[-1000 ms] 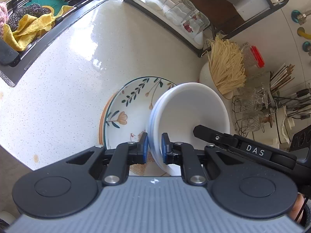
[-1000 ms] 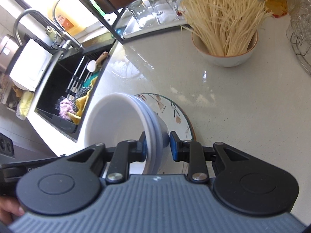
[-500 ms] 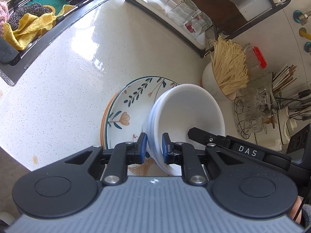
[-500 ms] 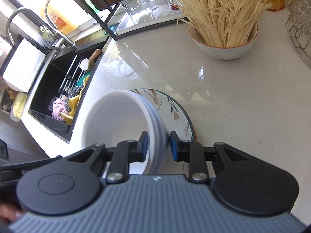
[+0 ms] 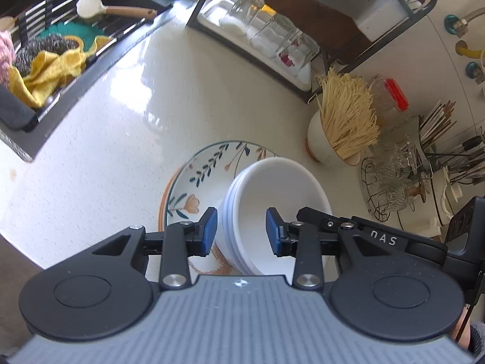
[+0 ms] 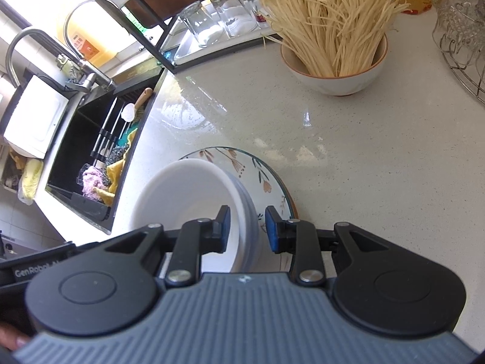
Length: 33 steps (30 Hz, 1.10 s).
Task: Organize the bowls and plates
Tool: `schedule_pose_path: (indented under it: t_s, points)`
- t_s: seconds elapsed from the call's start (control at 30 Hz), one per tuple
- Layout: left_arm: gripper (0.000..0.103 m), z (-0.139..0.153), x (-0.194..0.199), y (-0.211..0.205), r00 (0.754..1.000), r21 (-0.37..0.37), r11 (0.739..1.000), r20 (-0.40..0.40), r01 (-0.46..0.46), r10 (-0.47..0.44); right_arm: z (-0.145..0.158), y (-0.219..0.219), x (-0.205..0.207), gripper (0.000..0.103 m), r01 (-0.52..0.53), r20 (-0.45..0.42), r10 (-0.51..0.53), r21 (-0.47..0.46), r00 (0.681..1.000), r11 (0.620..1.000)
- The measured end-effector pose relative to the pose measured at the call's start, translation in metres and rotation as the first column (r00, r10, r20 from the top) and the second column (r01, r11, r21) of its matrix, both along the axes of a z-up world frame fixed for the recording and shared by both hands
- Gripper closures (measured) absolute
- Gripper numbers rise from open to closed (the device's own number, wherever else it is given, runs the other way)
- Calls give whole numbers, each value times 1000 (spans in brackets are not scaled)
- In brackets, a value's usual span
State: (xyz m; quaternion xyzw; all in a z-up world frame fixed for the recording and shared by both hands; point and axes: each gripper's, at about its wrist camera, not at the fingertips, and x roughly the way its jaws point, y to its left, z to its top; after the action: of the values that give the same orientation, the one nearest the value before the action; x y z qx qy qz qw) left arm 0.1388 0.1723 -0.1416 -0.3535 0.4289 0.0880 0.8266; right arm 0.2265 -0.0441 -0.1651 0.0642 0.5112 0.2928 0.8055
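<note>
A stack of white bowls [image 5: 272, 194] sits on a floral plate [image 5: 197, 182] that lies on an orange-rimmed plate on the white counter. My left gripper [image 5: 241, 233] is open, its blue pads straddling the near left rim of the stack without touching. My right gripper [image 6: 248, 230] is open too, its pads on either side of the stack's right rim [image 6: 247, 212]. The floral plate [image 6: 266, 179] shows beyond the bowls [image 6: 185, 194] in the right wrist view. The right gripper's body [image 5: 379, 236] shows in the left wrist view.
A bowl of dry noodles [image 6: 333, 45] stands behind the plates. A rack with upturned glasses [image 5: 272, 39] is at the back. The black sink [image 6: 100, 139] with cloths and scourers lies to the left. A wire basket of glassware [image 5: 394, 176] stands at the right.
Both grippers have opened and let go of the bowl stack's rim. The stack now rests on the floral plate.
</note>
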Motion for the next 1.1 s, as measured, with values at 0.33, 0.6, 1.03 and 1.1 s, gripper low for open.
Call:
schedule_pose_path:
  t_s: [0.33,0.6,1.03,1.1]
  points:
    - [62,67,-6,5,993,119,990,85,70,-80,43,-26,-16,59,70,94,-74,40,993,997]
    - [62,130,-19,-20,977,246,963,152,107,-148,116,-45,-37,59,46,229,-71,112,971,993]
    - [62,177,-61,-84,962,370,923,198,104,-188,181,-89,-81,59,-33,416,-10,97,909,995]
    - [62,178,-67,-88,963,373,922,197,101,-186,183,-96,-88,59,-38,421,-10,105,907,994]
